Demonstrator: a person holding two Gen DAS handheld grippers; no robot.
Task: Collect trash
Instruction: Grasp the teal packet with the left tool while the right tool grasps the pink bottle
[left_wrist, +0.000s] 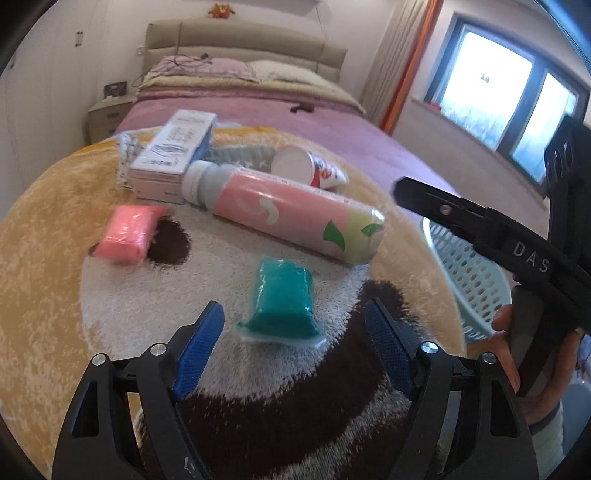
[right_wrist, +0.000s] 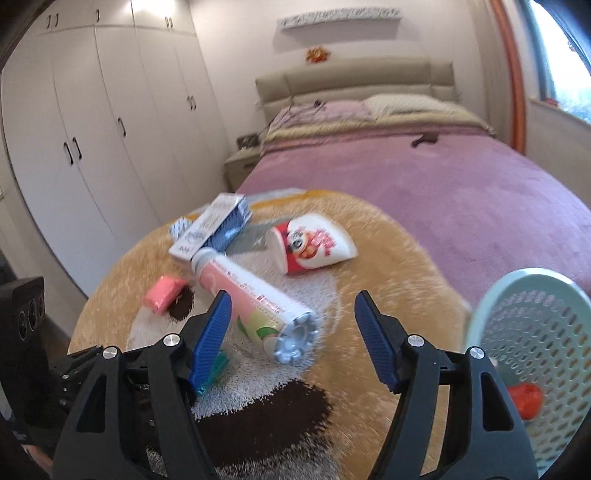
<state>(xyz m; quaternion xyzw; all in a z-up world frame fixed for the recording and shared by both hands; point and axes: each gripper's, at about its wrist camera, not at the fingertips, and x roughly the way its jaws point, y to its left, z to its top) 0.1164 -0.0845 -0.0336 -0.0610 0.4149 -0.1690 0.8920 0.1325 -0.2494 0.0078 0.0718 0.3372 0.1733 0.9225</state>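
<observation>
- A round plush rug (left_wrist: 55, 229) with a cartoon-face pattern lies over the foot of a bed with a purple cover (right_wrist: 461, 192); the trash is scattered across it.
- Done so far, as I judge it: a pale green perforated basket (right_wrist: 535, 332) stands off the rug's right edge and already holds one red crumpled item (right_wrist: 526, 400).
- Left to collect: a teal wrapped packet (left_wrist: 282, 302) near the rug's near edge, a pink wrapped packet (left_wrist: 127, 234) toward the left edge, a pink-labelled plastic bottle (left_wrist: 288, 212) lying on its side across the middle, a white and blue carton (left_wrist: 171, 151) touching the bottle's cap end, a squashed red and white paper cup (right_wrist: 314, 242) toward the far edge, and what looks like a blister pack (left_wrist: 127, 147) beside the carton.
- The left gripper (left_wrist: 295, 317) has its blue pads spread wide with nothing between them, and hangs just short of the teal packet, which sits in line with the gap.
- The right gripper (right_wrist: 293, 314) is likewise parted and empty, aimed over the bottle's base end without touching it.
- A hand (left_wrist: 517, 332) holds the right gripper's handle beside the basket.
- Nothing blocks the teal packet; the bottle lies close behind it, and the two grippers work near each other.
- White wardrobe doors (right_wrist: 110, 110) line the left wall; a window (left_wrist: 517, 92) is at right.
</observation>
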